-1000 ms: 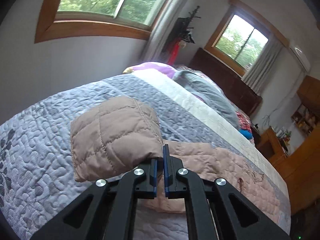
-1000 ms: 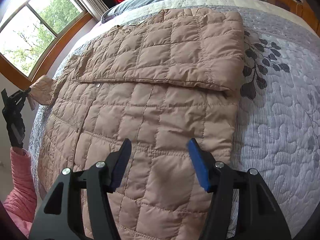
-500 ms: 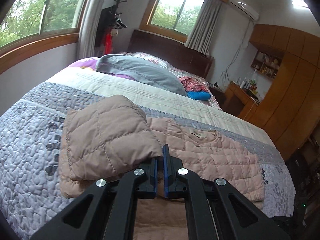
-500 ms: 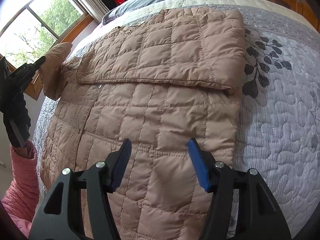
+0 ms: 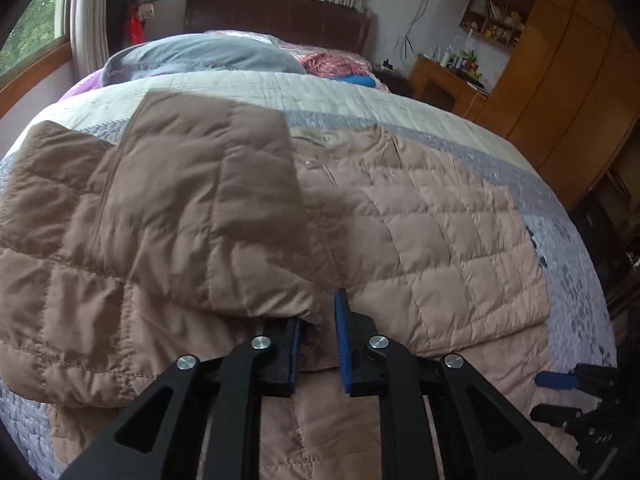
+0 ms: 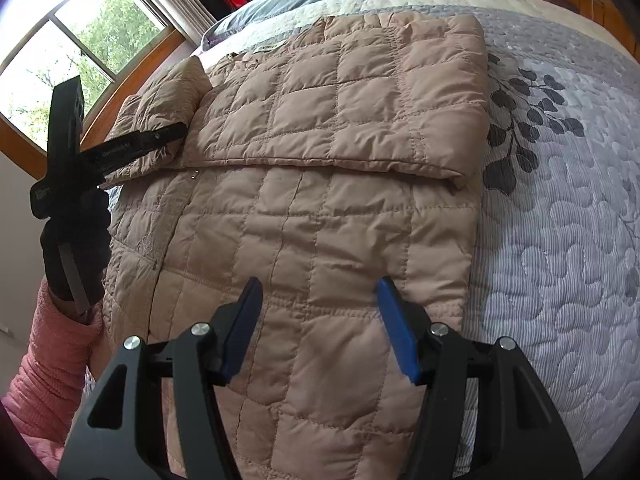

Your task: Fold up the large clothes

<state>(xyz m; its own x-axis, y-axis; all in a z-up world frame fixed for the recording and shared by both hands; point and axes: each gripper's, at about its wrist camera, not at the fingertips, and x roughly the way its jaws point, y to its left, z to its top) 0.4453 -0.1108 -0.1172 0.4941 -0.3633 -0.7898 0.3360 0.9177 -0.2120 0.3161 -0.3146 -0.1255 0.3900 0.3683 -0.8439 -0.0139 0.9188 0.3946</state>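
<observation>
A tan quilted jacket [image 6: 320, 220] lies flat on the bed, one sleeve [image 6: 360, 100] folded across its chest. The other sleeve [image 5: 180, 208] is draped over the jacket's left side. My left gripper [image 5: 318, 340] is at that sleeve's cuff and its jaws are opening: a gap shows between the blue pads, and the cuff's edge rests on the left finger without being pinched. In the right wrist view the left gripper [image 6: 176, 131] lies on that sleeve [image 6: 168, 96]. My right gripper [image 6: 318, 296] hovers open over the jacket's lower part, nothing between its fingers; it also shows at the left wrist view's right edge [image 5: 548, 396].
The grey leaf-patterned quilt [image 6: 560, 240] covers the bed. A grey pillow [image 5: 200, 56] and a dark headboard [image 5: 280, 12] are at the far end. Wooden cupboards [image 5: 560, 80] stand on the right, a window [image 6: 80, 40] on the left. A pink-sleeved arm [image 6: 52, 360] holds the left gripper.
The left gripper swung the sleeve from the bed's side in over the jacket and lowered it, and its jaws have parted. The right gripper stayed where it was.
</observation>
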